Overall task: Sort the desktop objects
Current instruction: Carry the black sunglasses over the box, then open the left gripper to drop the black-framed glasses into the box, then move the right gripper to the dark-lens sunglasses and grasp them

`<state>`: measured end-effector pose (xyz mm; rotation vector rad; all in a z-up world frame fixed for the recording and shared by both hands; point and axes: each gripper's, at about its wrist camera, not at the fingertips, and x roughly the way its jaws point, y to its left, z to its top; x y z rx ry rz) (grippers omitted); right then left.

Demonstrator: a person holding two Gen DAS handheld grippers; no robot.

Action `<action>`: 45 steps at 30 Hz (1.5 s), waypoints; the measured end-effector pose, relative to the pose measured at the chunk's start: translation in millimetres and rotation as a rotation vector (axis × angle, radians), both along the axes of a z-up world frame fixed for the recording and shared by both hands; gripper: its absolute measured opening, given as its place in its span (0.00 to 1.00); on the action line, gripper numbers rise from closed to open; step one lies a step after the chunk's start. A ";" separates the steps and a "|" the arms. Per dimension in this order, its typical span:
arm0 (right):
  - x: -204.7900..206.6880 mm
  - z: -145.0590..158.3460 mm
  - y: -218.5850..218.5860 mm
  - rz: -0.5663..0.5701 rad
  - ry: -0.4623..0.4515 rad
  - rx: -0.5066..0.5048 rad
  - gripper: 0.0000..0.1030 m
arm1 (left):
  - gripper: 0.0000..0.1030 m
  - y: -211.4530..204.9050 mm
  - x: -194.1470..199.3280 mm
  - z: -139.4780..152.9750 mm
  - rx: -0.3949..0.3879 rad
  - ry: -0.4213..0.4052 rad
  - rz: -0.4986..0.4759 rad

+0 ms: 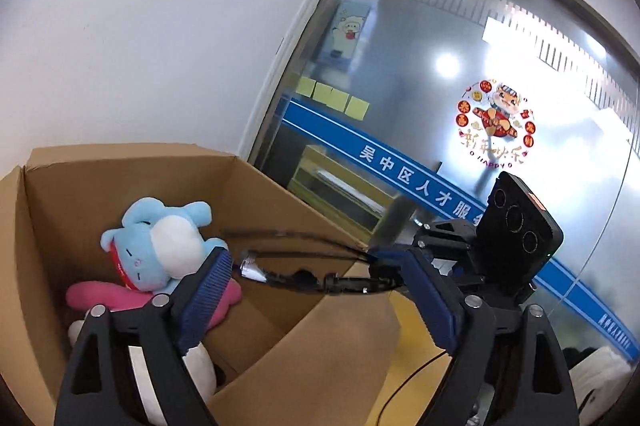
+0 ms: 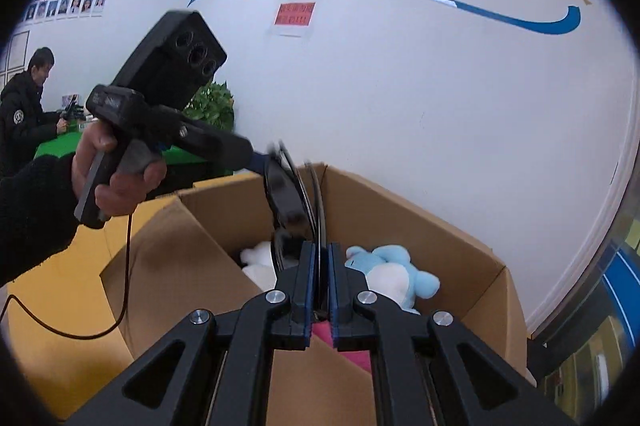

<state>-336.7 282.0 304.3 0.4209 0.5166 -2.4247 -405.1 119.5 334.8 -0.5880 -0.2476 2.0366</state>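
Observation:
An open cardboard box (image 1: 276,193) (image 2: 420,209) holds a blue-and-white plush toy (image 1: 160,246) (image 2: 392,270), a pink plush (image 1: 104,300) and a white plush (image 2: 260,266). My right gripper (image 2: 320,254) is shut on a pair of black glasses (image 2: 286,193) (image 1: 304,276) and holds them above the box. My left gripper (image 1: 308,266) is open, its fingers on either side of the glasses; in the right wrist view its tip (image 2: 260,157) meets the far end of the glasses. The right gripper's body (image 1: 460,258) shows in the left wrist view.
The box stands on a yellow surface (image 2: 48,290) against a white wall (image 2: 400,85). A glass door (image 1: 460,85) stands to the right. A black cable (image 2: 100,330) trails from the left gripper over the yellow surface. A person (image 2: 24,109) sits at a green table far left.

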 end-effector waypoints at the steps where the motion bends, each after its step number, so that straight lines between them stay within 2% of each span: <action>1: -0.6 -2.0 -0.5 0.012 -0.002 -0.005 0.05 | 0.92 2.7 -2.7 -2.9 -0.008 0.007 0.003; 4: -1.9 -3.3 -6.4 0.018 0.009 0.015 0.05 | 0.92 12.8 -13.4 -6.9 -0.033 -0.029 0.024; 6: -6.6 -1.8 -8.5 0.010 0.015 0.029 0.05 | 0.87 16.8 -18.0 -8.3 -0.058 -0.038 0.051; 8: -7.7 -0.9 -8.5 0.005 0.022 0.046 0.05 | 0.63 18.9 -19.8 -9.2 -0.102 -0.039 0.097; 9: -8.9 -0.6 -8.5 0.000 0.026 0.058 0.04 | 0.57 17.2 -20.7 -9.2 -0.108 -0.043 0.101; 10: -10.0 -0.3 -8.3 -0.004 0.031 0.071 0.03 | 0.40 15.5 -21.6 -9.2 -0.115 -0.047 0.105; 11: -9.1 -0.5 -8.6 -0.001 0.037 0.079 0.00 | 0.07 13.7 -22.5 -9.2 -0.121 -0.051 0.110; 12: -7.9 -0.9 -9.0 0.003 0.043 0.085 0.00 | 0.01 13.5 -22.3 -8.8 -0.143 -0.041 0.130; 13: -7.8 -0.8 -11.1 0.000 0.054 0.104 0.00 | 0.00 13.2 -22.4 -9.4 -0.143 -0.041 0.127; 15: -13.2 -2.2 -13.1 -0.003 0.051 0.127 0.00 | 0.00 15.4 -21.2 -10.6 -0.159 -0.032 0.118; 19: -32.3 -8.2 -15.8 -0.001 -0.043 0.141 0.00 | 0.00 17.7 -24.8 -14.2 -0.218 -0.031 0.158; 22: -32.4 -16.3 -11.9 -0.023 -0.076 0.127 0.00 | 0.00 15.6 -23.7 -19.7 -0.247 -0.033 0.194; 26: 16.0 -37.5 9.8 0.001 -0.112 0.020 0.01 | 0.00 12.2 13.2 -24.0 -0.273 0.033 0.196; 27: 33.9 -47.9 19.6 -0.001 -0.125 -0.007 0.01 | 0.00 11.2 33.9 -25.9 -0.280 0.066 0.180; 28: 53.6 -61.1 33.0 -0.006 -0.148 -0.039 0.04 | 0.00 10.4 54.1 -29.2 -0.294 0.098 0.169; 29: 64.0 -68.3 42.7 -0.009 -0.162 -0.060 0.17 | 0.02 9.6 74.1 -32.6 -0.308 0.129 0.159; 30: 79.9 -79.2 58.1 -0.014 -0.177 -0.092 0.29 | 0.04 7.6 89.3 -41.4 -0.315 0.125 0.157; 31: 96.2 -89.6 74.8 -0.024 -0.189 -0.124 0.57 | 0.16 5.6 104.5 -50.2 -0.322 0.121 0.156; 32: 112.3 -99.8 91.4 -0.034 -0.200 -0.155 0.73 | 0.42 3.6 119.7 -59.0 -0.328 0.117 0.155; 34: 151.9 -120.6 131.2 -0.082 -0.215 -0.180 0.73 | 0.69 -0.5 150.1 -76.6 -0.342 0.109 0.152; 36: 180.9 -135.0 167.2 -0.137 -0.267 -0.208 0.73 | 0.72 -4.7 175.5 -94.8 -0.348 0.085 0.145; 38: 217.6 -151.2 203.9 -0.208 -0.365 -0.246 0.74 | 0.78 -7.6 195.2 -113.6 -0.355 0.057 0.136; 41: 276.8 -174.7 247.1 -0.333 -0.501 -0.321 0.74 | 0.84 2.5 220.3 -144.3 -0.370 -0.037 0.067; 45: 337.9 -226.8 272.1 -0.531 -0.691 -0.464 0.75 | 0.84 46.4 248.1 -183.3 -0.368 -0.156 -0.112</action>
